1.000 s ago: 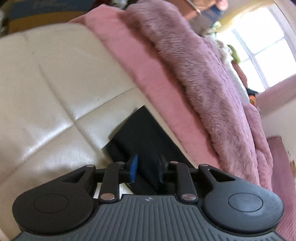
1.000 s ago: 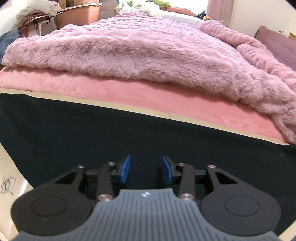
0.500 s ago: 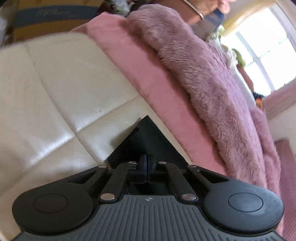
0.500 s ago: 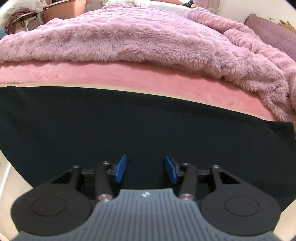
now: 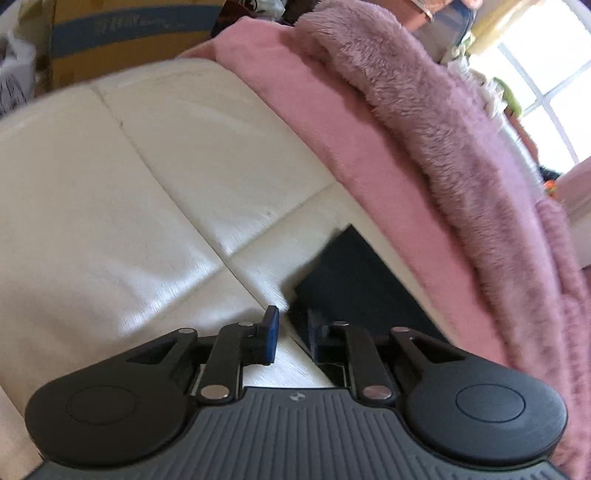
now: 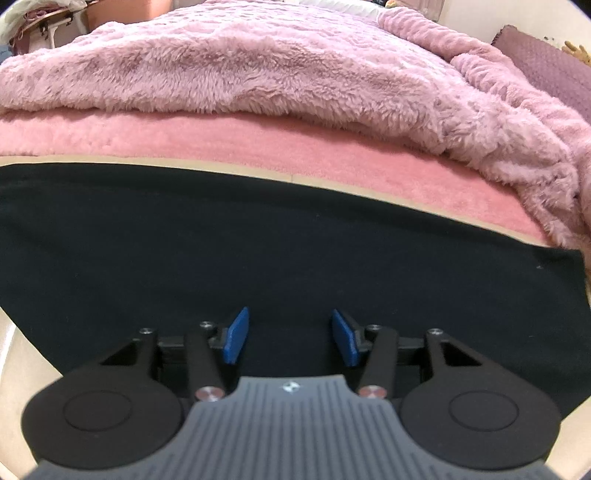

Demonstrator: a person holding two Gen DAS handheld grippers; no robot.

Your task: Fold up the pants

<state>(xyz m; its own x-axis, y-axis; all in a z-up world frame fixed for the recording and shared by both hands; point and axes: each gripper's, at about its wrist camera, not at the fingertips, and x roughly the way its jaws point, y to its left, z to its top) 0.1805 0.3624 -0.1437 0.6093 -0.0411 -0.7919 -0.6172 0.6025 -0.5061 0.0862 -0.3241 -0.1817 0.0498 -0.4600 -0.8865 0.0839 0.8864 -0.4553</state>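
The black pants (image 6: 280,236) lie flat on a cream padded surface along the bed's edge, filling the middle of the right wrist view. My right gripper (image 6: 290,339) is open and empty, low over the near part of the pants. In the left wrist view only one end of the pants (image 5: 354,273) shows, lying flat. My left gripper (image 5: 291,332) is open and empty at that end's near corner, its right finger over the fabric and its left finger over the cream surface (image 5: 155,206).
A pink sheet (image 6: 332,147) and a fluffy mauve blanket (image 6: 295,62) cover the bed just beyond the pants. A cardboard box (image 5: 122,33) stands behind the cream surface at the far left. A bright window (image 5: 546,62) is at the far right.
My left gripper shut on the pants' end half a second ago and has now opened and let go. My right gripper has opened wider and edged forward over the pants.
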